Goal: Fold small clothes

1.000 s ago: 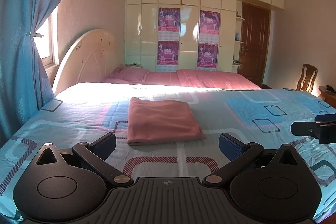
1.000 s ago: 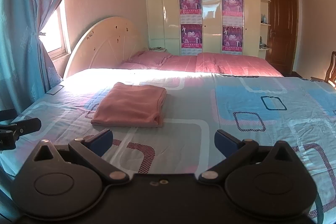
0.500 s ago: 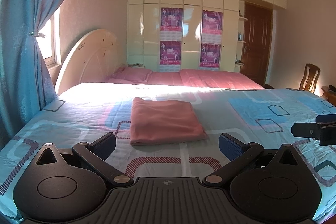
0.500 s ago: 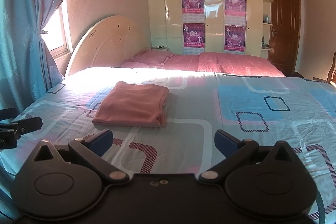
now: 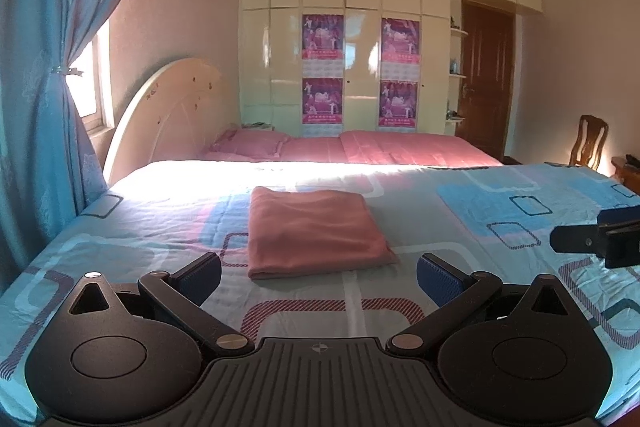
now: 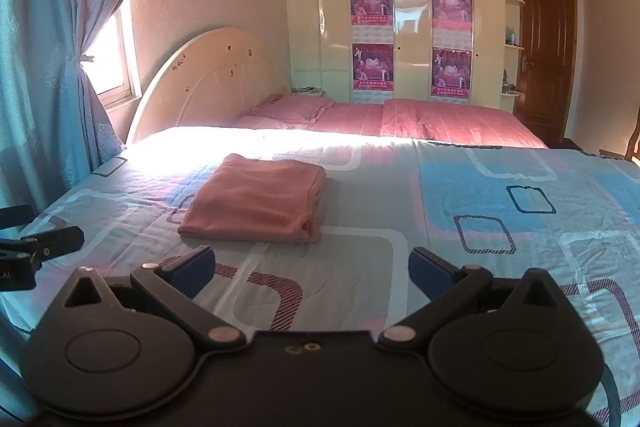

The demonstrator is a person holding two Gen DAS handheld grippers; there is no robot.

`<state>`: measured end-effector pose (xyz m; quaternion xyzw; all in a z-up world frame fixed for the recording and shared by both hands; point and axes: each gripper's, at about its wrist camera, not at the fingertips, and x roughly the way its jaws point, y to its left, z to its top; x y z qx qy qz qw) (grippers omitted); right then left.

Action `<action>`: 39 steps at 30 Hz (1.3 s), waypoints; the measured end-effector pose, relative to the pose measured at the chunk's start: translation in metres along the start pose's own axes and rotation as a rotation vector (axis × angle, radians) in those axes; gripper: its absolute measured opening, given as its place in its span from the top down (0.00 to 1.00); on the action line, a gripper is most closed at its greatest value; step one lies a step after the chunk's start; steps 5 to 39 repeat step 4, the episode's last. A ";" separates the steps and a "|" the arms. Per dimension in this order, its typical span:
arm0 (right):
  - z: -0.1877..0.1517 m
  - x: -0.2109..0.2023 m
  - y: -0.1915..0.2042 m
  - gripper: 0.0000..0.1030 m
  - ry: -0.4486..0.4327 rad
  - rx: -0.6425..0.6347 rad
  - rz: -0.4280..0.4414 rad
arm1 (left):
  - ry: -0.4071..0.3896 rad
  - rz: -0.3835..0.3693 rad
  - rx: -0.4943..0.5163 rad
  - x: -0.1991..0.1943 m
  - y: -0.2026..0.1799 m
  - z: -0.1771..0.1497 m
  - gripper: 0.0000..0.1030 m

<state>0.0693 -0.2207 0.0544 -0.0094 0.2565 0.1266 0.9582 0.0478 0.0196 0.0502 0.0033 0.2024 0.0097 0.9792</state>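
A pink cloth [image 5: 312, 231] lies folded into a flat rectangle on the blue patterned bedspread [image 5: 500, 211]. It also shows in the right wrist view [image 6: 260, 203], ahead and to the left. My left gripper [image 5: 319, 277] is open and empty, held above the bed just in front of the cloth's near edge. My right gripper [image 6: 311, 269] is open and empty, held above the bed a little nearer than the cloth and to its right. Each gripper's tip shows at the edge of the other's view.
A cream curved headboard [image 5: 160, 111] and blue curtain [image 5: 36, 87] stand at the left. A second bed with pink sheets [image 5: 392, 147] lies behind, against cream wardrobes. A wooden chair [image 5: 590, 141] and a brown door [image 5: 486, 79] are at the right.
Both grippers have drifted slightly, so the cloth sits a touch further right in each view. The cloth itself has not moved, and both grippers stay open.
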 end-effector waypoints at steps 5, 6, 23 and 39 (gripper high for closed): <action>0.002 -0.001 0.000 0.01 -0.004 -0.006 0.009 | -0.007 -0.003 0.008 -0.001 -0.001 0.001 0.00; 0.002 -0.001 0.000 0.01 -0.004 -0.006 0.009 | -0.007 -0.003 0.008 -0.001 -0.001 0.001 0.00; 0.002 -0.001 0.000 0.01 -0.004 -0.006 0.009 | -0.007 -0.003 0.008 -0.001 -0.001 0.001 0.00; 0.002 -0.001 0.000 0.01 -0.004 -0.006 0.009 | -0.007 -0.003 0.008 -0.001 -0.001 0.001 0.00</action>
